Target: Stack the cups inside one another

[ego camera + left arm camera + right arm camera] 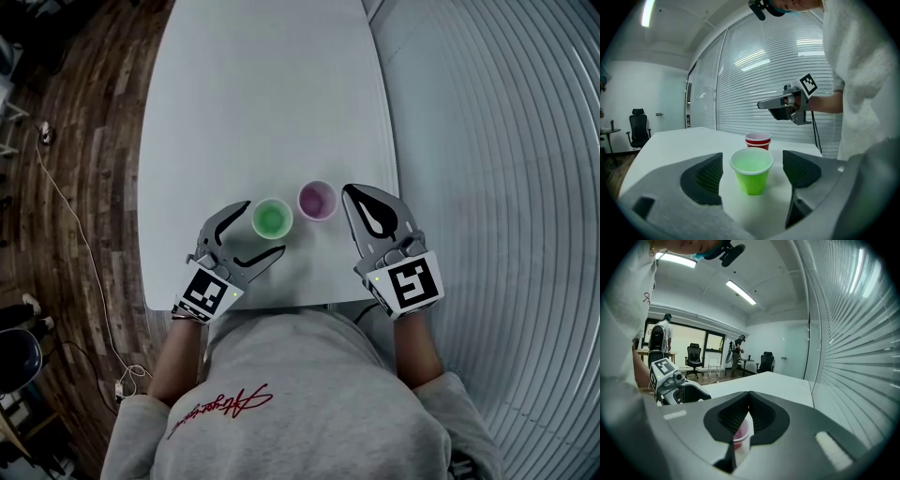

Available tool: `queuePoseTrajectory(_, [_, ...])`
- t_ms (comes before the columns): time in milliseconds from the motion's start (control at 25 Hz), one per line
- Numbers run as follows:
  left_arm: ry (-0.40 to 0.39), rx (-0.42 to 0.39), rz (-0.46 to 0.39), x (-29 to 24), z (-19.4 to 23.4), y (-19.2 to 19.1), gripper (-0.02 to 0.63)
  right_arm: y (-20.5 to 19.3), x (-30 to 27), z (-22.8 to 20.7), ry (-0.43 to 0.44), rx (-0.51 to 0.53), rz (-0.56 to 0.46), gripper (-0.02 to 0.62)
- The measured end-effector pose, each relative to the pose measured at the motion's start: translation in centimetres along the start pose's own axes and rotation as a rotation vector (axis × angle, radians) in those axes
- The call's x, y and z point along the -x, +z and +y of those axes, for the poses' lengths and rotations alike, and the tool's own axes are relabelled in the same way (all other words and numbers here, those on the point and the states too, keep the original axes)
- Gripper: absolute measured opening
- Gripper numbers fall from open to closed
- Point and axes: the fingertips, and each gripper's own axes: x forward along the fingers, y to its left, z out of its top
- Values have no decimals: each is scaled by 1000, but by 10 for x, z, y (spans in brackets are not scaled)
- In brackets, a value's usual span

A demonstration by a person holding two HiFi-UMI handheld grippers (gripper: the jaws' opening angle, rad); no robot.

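Two cups stand upright and near each other, not touching, toward the near edge of the white bench (253, 94). The green cup (272, 218) is on the left and the red cup (317, 200) on the right, slightly further from the person. In the left gripper view the red cup appears to have a double rim, possibly one cup nested in another.

Left gripper (262, 227): jaws spread wide with the green cup between them. A gap shows on each side, so the pads are not touching it.

Right gripper (351, 193): jaws pressed together and pinching nothing. Its tip sits just beside the red cup's right side, and contact cannot be judged. From its own view the red cup shows partly below the closed jaws.

Window blinds (487, 141) run along the right of the bench.
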Motion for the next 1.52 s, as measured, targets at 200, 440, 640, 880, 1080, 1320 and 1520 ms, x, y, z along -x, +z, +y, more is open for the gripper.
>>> queuePoseTrajectory(200, [-1,-9,24,-4,0,-5,393,0,0,1,5,-5,6,3])
queuePoseTrajectory(440, [-1,-13,31,-8,2,-8,393,-4,4,-2,-4,-11,11,3])
queuePoseTrajectory(640, [-16,-37,50,-15,-1,-11,393,-10,9,-7,-22,-20,23,3])
queuePoseTrajectory(880, [-25,-58,61,-21,-2,-12,393,-14,11,-11,-31,-32,22,3])
queuePoseTrajectory(1080, [-30,-60,59,-24,-2,-7,367,-15,17,-16,-42,-36,34,3])
queuePoseTrajectory(1320, [-40,-71,60,-27,-1,-2,357,-10,18,-24,-55,-42,29,3])
queuePoseTrajectory(1520, [-32,-60,49,-27,3,2,357,-9,18,-25,-54,-44,34,3])
